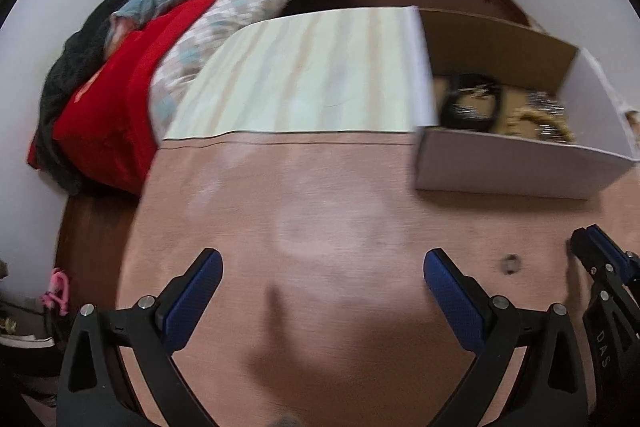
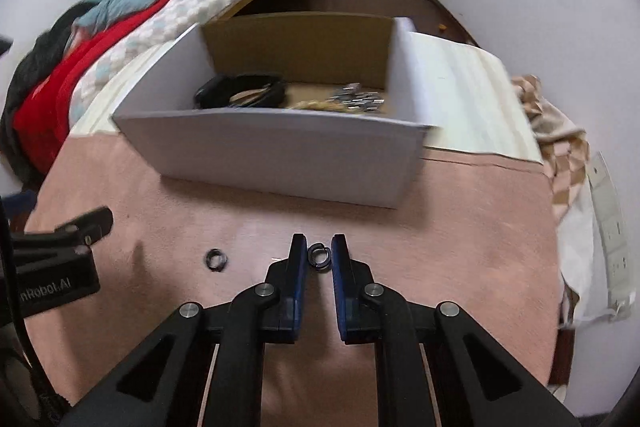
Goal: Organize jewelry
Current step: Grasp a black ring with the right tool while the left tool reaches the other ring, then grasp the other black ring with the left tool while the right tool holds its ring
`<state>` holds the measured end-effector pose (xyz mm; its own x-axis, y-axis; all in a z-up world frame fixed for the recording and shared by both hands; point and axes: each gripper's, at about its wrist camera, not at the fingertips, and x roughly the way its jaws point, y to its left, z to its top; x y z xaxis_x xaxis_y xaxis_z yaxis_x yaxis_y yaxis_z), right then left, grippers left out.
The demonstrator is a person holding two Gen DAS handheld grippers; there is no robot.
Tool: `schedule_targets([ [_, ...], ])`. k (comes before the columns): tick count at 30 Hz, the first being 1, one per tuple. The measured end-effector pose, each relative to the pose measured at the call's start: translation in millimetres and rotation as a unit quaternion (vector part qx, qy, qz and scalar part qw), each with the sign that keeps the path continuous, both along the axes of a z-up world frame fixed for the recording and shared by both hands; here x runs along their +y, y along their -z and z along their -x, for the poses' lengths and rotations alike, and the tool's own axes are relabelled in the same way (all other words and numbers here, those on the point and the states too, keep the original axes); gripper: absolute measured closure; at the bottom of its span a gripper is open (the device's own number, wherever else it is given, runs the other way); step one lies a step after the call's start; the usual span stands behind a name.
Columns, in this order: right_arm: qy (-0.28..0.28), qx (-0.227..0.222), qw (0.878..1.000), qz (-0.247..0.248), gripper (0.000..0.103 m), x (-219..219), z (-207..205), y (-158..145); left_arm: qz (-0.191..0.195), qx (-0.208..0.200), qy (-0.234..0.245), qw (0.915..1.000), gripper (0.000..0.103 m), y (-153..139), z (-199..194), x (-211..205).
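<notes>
A white cardboard box (image 2: 276, 151) stands on the pinkish table top and holds a black bracelet (image 2: 240, 91), silver pieces (image 2: 358, 99) and a beige chain (image 1: 532, 119). The box also shows in the left wrist view (image 1: 520, 167). My right gripper (image 2: 319, 247) is narrowed around a small dark ring (image 2: 319, 254) lying on the table; the jaws stand just beside it, touching or nearly so. A second dark ring (image 2: 216, 259) lies to its left, and it also shows in the left wrist view (image 1: 511, 263). My left gripper (image 1: 322, 267) is wide open and empty above the table.
A bed with red, teal and checked bedding (image 1: 168, 27) runs along the left. A striped pale mat (image 1: 304, 79) covers the table's far part. A checked cloth (image 2: 560, 139) and a white power strip (image 2: 612, 223) lie off the right edge.
</notes>
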<state>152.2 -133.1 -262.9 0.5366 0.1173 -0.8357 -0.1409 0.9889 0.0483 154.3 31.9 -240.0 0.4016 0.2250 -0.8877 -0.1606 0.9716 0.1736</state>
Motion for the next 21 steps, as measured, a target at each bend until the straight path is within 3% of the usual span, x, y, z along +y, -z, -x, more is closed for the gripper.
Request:
schedule_targets([
  [5,0.053,0.0,0.998,-0.017,0.09,-43,11,-12,0.052,0.01,0.046,0.9976,0.004,7,-1,-39],
  [12,0.086,-0.007,0.996,-0.017,0.09,-74,25,-18,0.078,0.036,0.071,0.9938,0.053,24,-7,-65],
  [15,0.092,-0.01,0.996,-0.02,0.09,-79,28,-19,0.085,0.025,0.077,0.9931,0.071,24,-9,-67],
  [20,0.095,-0.009,0.995,-0.025,0.09,-79,31,-19,0.083,0.021,0.086,0.9926,0.093,21,-13,-69],
  [21,0.095,-0.01,0.995,-0.025,0.09,-79,32,-19,0.081,0.019,0.086,0.9928,0.093,22,-13,-68],
])
